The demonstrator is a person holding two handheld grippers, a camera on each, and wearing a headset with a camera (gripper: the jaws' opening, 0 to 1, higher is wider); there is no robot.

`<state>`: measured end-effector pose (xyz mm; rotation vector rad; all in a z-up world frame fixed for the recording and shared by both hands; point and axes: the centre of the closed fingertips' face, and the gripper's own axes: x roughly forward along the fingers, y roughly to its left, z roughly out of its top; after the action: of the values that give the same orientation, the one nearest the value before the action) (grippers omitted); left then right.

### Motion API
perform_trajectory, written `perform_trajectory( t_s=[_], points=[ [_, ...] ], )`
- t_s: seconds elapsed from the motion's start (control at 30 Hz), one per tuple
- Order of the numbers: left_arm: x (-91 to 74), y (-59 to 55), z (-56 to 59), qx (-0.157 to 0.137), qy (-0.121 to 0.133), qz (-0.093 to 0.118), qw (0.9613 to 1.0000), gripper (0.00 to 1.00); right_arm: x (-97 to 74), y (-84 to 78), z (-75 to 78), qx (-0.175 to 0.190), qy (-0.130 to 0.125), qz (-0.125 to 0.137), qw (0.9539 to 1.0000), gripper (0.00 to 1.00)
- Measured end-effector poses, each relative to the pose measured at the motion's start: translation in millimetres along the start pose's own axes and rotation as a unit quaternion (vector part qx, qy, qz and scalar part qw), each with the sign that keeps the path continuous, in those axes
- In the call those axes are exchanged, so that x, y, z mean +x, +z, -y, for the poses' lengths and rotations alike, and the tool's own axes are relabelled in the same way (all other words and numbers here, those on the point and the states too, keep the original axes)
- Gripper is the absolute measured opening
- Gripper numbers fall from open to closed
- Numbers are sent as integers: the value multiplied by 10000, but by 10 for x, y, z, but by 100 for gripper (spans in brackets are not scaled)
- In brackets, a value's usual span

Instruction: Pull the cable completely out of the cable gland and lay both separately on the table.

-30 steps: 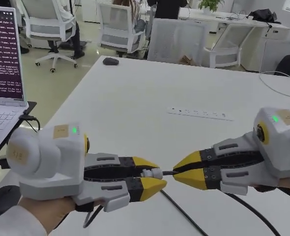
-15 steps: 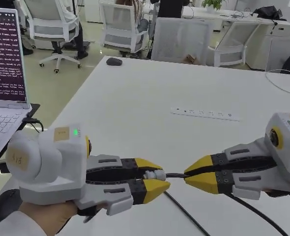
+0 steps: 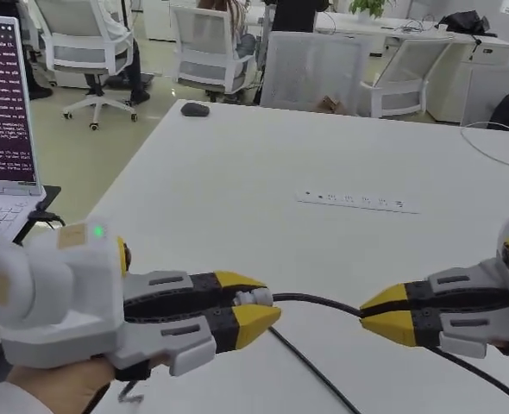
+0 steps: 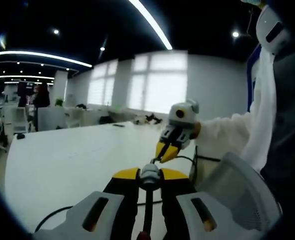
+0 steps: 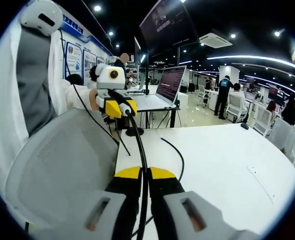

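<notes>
In the head view my left gripper (image 3: 267,299) is at the lower left, shut on a small grey-white cable gland (image 3: 253,298) between its yellow tips. A black cable (image 3: 319,301) leaves the gland and runs right to my right gripper (image 3: 364,311), which is shut on it. Both are held just above the white table (image 3: 237,190). The left gripper view has the gland (image 4: 150,173) in my left gripper (image 4: 150,176), with the right gripper (image 4: 173,144) beyond. In the right gripper view the cable (image 5: 140,145) rises from my right gripper (image 5: 143,175) to the left gripper (image 5: 118,107).
An open laptop (image 3: 0,129) stands at the table's left edge. A flush power strip (image 3: 358,202) sits mid-table and a mouse (image 3: 194,109) at the far edge. The cable's slack (image 3: 315,371) trails over the near table. Office chairs (image 3: 207,47) stand behind.
The two grippers have drawn apart, the right one going right and the left one left. A longer stretch of black cable now shows between the gland and the right gripper.
</notes>
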<state>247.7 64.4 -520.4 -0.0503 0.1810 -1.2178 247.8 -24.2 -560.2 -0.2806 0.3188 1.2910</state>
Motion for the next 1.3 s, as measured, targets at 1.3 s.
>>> perform_trajectory(
  t_s=[1.3],
  points=[
    [40,-68,33,266,-2,-226,9994,16,71,505,-46,-871,-236,32,9959,23]
  ],
)
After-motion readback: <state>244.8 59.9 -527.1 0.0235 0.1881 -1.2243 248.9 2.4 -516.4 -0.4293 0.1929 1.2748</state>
